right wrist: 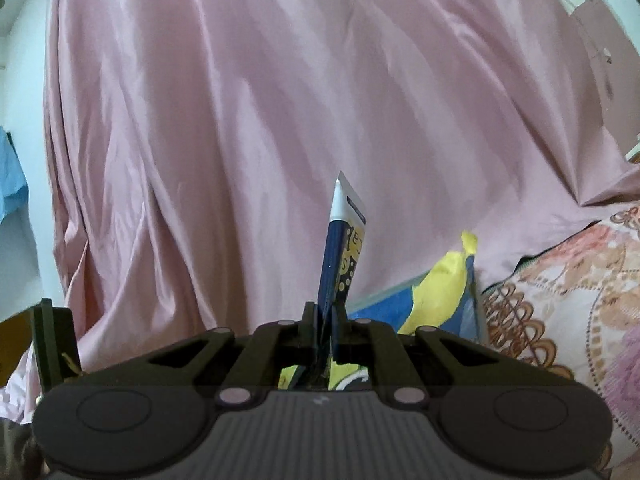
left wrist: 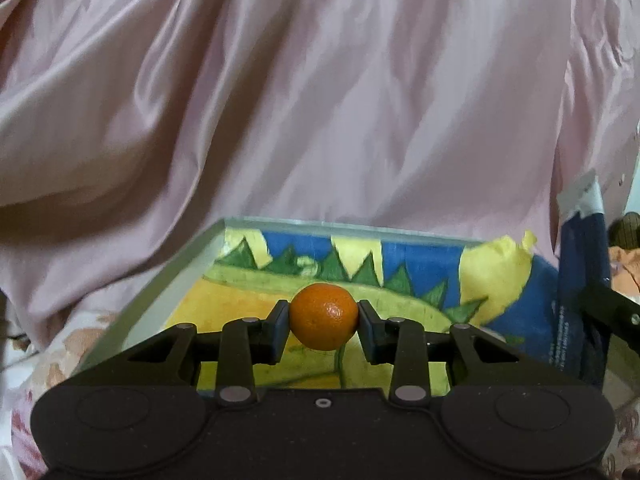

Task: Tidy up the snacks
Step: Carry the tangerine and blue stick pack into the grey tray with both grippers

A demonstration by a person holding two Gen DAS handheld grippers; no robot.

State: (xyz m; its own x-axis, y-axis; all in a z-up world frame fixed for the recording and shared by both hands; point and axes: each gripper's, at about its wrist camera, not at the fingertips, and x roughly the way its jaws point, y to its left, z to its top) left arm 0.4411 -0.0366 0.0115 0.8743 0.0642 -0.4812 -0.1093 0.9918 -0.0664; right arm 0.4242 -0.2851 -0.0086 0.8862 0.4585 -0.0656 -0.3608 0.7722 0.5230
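My left gripper (left wrist: 323,320) is shut on a small orange (left wrist: 323,316), with a pad pressed on each side of it. It holds the fruit above a clear shallow tray (left wrist: 160,280) lined with a blue, yellow and green picture. My right gripper (right wrist: 323,320) is shut on a dark blue snack packet (right wrist: 340,252) that stands upright, its white sealed end on top. That same packet (left wrist: 580,280) shows at the right edge of the left wrist view, beside the tray. The tray's corner (right wrist: 440,300) lies just right of the packet in the right wrist view.
A pink satin cloth (left wrist: 320,100) hangs in folds behind the tray and fills most of both views (right wrist: 280,120). A floral bedcover (right wrist: 560,300) lies under and to the right of the tray. A dark finger of the other gripper (right wrist: 52,340) shows at the left edge.
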